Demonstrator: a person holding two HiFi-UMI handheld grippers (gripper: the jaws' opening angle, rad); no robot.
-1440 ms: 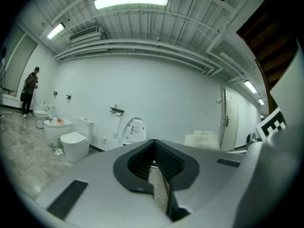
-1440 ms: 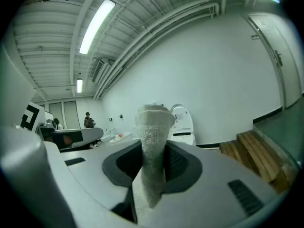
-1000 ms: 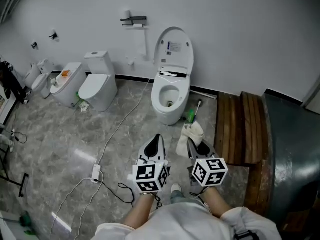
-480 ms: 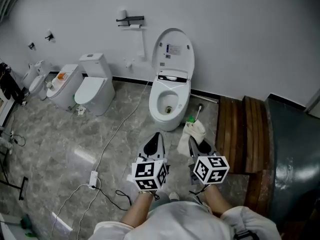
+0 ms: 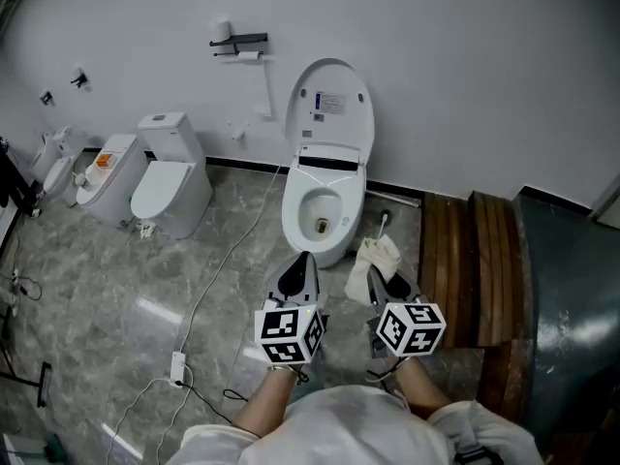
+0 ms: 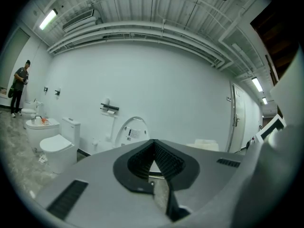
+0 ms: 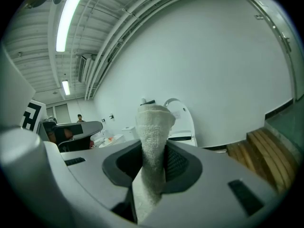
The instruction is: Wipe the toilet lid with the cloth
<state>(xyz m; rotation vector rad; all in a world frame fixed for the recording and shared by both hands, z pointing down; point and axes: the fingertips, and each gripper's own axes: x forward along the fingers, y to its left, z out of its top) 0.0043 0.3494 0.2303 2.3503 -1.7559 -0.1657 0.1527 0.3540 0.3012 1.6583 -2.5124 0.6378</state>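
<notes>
The white toilet stands against the far wall with its lid raised upright. Both grippers hang side by side just in front of the bowl. My left gripper is shut with nothing between its jaws, which meet in the left gripper view, and the lid shows beyond them. My right gripper is shut on a cream cloth. In the right gripper view the cloth sticks up from the jaws and hides part of the raised lid.
A second toilet and another white fixture stand to the left. A wooden platform lies to the right. A cable runs across the marble floor. A toilet brush leans beside the bowl. A person stands far off.
Both grippers and the head camera have advanced toward the toilet, which now sits closer and more central. The cloth stays gripped in the right gripper.
</notes>
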